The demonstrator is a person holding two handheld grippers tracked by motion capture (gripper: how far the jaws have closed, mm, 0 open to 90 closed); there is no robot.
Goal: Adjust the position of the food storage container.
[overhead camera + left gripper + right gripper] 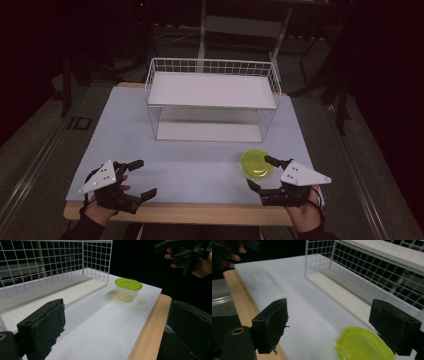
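A small clear tub with a yellow-green lid stands on the white tabletop near the front right. My right gripper hovers right at it, open; in the right gripper view the lid lies low between the jaws, close to the right one, and neither pad touches it. My left gripper is open near the front left edge with nothing between its fingers. In the left gripper view the tub stands far off, beyond the open gripper.
A white wire rack with two shelves stands mid-table toward the back. Its lower shelf opens toward me. The wooden front edge of the table runs just under both hands. The room around is dark.
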